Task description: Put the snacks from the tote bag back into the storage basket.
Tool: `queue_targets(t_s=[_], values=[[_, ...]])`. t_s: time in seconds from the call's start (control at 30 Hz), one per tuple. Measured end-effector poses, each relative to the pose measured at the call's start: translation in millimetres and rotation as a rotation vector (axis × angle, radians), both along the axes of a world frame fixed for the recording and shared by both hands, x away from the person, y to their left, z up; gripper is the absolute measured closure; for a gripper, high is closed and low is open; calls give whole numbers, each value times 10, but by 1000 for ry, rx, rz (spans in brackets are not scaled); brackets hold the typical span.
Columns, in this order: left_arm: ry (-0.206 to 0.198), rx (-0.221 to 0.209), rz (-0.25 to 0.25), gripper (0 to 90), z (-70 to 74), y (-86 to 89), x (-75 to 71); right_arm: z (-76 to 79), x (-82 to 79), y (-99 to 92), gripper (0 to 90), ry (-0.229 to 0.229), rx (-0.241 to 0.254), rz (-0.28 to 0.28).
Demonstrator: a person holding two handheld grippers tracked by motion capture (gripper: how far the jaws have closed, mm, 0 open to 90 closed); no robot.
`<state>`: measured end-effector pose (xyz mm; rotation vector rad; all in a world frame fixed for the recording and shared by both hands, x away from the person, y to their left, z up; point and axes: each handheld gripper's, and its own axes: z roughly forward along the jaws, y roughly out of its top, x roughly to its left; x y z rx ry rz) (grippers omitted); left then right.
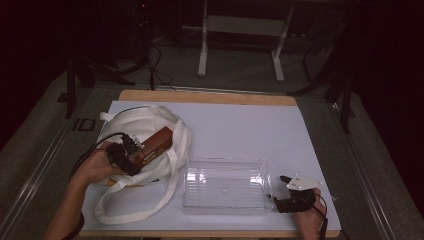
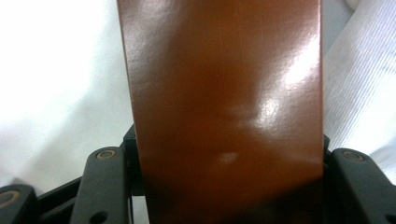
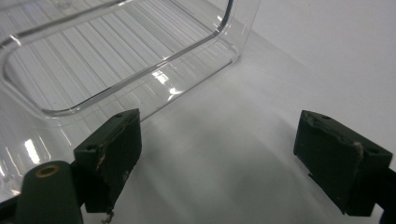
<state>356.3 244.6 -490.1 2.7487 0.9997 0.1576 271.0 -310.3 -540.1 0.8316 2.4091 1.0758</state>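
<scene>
While my right tongs sit wide and holding nothing on the worktop, just off the near right corner of the clear plastic bin, my left tongs are clamped on the brown box. Box sits over the white tote bag, left of the bin, its far end tilted up. Bag straps trail toward the bin's left wall.

The left gripper is clamped on a brown box, its jaws flush against both sides. The right gripper has its jaws spread wide with nothing between them, angled downward.
</scene>
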Motion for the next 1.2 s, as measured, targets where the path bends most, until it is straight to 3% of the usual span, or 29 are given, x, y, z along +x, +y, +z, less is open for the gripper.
queue_targets(t_s=[0.13,0.37,0.8,1.03,1.2], values=[[-19,38,-42,432,54,18,-47,0,0,0,150,-1,0,0],[-66,67,-38,437,176,82,-53,1,-2,1,151,0,-2,-1],[-91,17,-9,439,365,223,-104,1,-6,2,150,-2,-4,-1],[-122,-34,-13,439,498,277,-169,2,-7,3,150,-3,-5,-2],[-154,-14,-36,439,607,257,-238,2,-8,3,150,-3,-5,-2]])
